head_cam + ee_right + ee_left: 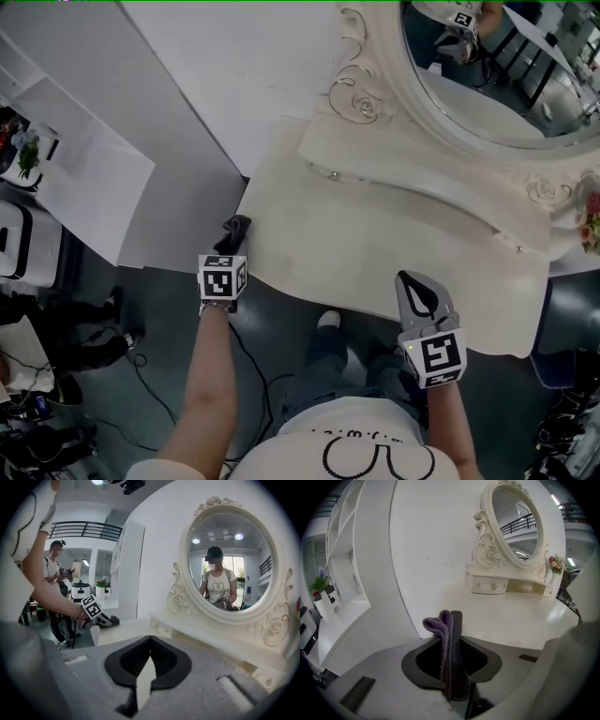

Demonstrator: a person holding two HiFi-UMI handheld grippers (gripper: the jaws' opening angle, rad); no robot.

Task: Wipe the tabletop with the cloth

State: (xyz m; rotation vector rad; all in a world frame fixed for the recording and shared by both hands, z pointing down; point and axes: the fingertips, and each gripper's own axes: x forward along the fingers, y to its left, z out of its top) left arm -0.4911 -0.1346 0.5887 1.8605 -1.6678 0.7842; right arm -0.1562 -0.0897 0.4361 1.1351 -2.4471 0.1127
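Left gripper [451,641] pinches the folded dark cloth [449,656], a grip seen only in its own view, while the head view places it at the tabletop's [375,239] left edge; the right gripper [149,657], jaw tips together and empty, faces the oval mirror [230,562].

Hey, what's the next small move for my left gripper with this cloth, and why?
Probably ease the left gripper forward and down until the cloth presses on the tabletop. Its jaws are shut on the folded cloth, held at the table's left corner, with bare surface stretching ahead.
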